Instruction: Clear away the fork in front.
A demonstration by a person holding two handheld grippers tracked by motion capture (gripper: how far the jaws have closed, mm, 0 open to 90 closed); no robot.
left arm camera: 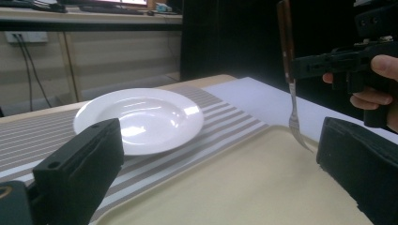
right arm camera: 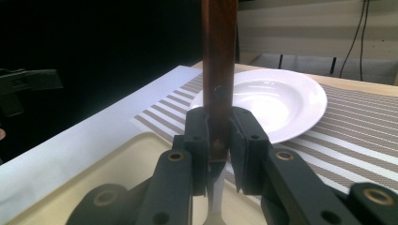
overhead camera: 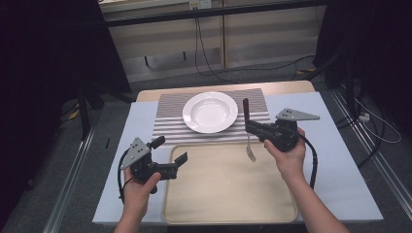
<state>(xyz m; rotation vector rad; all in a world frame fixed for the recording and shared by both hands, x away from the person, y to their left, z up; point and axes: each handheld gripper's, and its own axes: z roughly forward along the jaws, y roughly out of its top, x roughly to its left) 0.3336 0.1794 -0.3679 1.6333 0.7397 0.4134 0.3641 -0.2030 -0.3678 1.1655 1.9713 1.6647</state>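
A fork [overhead camera: 248, 141] with a dark wooden handle [right arm camera: 218, 65] hangs upright, tines down, over the far right part of the beige tray [overhead camera: 228, 194]. My right gripper [overhead camera: 250, 127] is shut on the handle, its jaws pressed to both sides [right arm camera: 219, 154]. The fork [left arm camera: 291, 84] is seen from the left gripper view too, tines just above the tray [left arm camera: 244, 187]. My left gripper [overhead camera: 170, 150] is open over the tray's left edge, nothing between its jaws [left arm camera: 216, 168]. A white plate [overhead camera: 210, 112] sits on a striped placemat [overhead camera: 167, 121] behind the tray.
The white table cover [overhead camera: 335, 165] extends to the right of the tray and a strip [overhead camera: 121, 160] lies to its left. The plate [right arm camera: 281, 103] lies just beyond the fork. Cables hang at the back wall [overhead camera: 204, 53].
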